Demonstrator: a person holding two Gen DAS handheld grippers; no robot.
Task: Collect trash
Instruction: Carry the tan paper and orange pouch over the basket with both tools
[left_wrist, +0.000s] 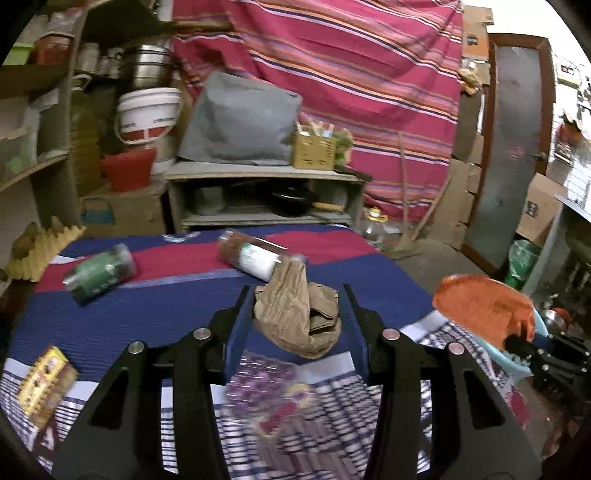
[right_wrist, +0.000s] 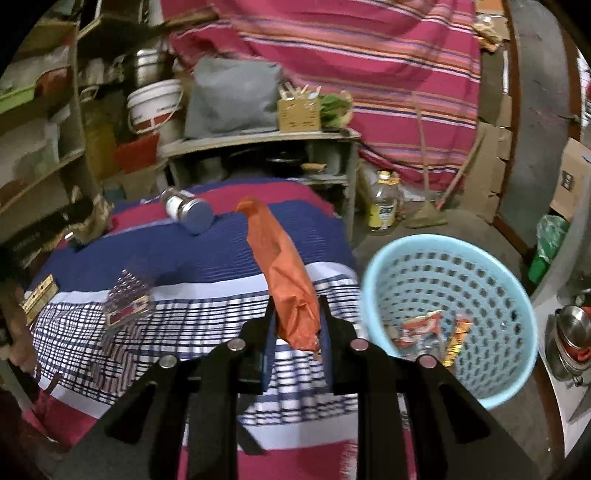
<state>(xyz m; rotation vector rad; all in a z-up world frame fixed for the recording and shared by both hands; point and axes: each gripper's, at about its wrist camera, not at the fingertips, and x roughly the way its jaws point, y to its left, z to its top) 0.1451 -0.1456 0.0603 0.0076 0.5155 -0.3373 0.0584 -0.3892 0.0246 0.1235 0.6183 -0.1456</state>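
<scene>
Both grippers tilted downward: my left gripper (left_wrist: 295, 314) clasped a crumpled brown bag (left_wrist: 299, 314), my right gripper (right_wrist: 295, 325) an orange wrapper (right_wrist: 284, 273), beside the blue basket (right_wrist: 517, 295)

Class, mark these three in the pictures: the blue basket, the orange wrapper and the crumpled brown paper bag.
blue basket (right_wrist: 373, 273): right wrist view, on its left rim.
orange wrapper (right_wrist: 284, 266): right wrist view, on its middle.
brown paper bag (left_wrist: 291, 310): left wrist view, on its crumpled middle.
</scene>
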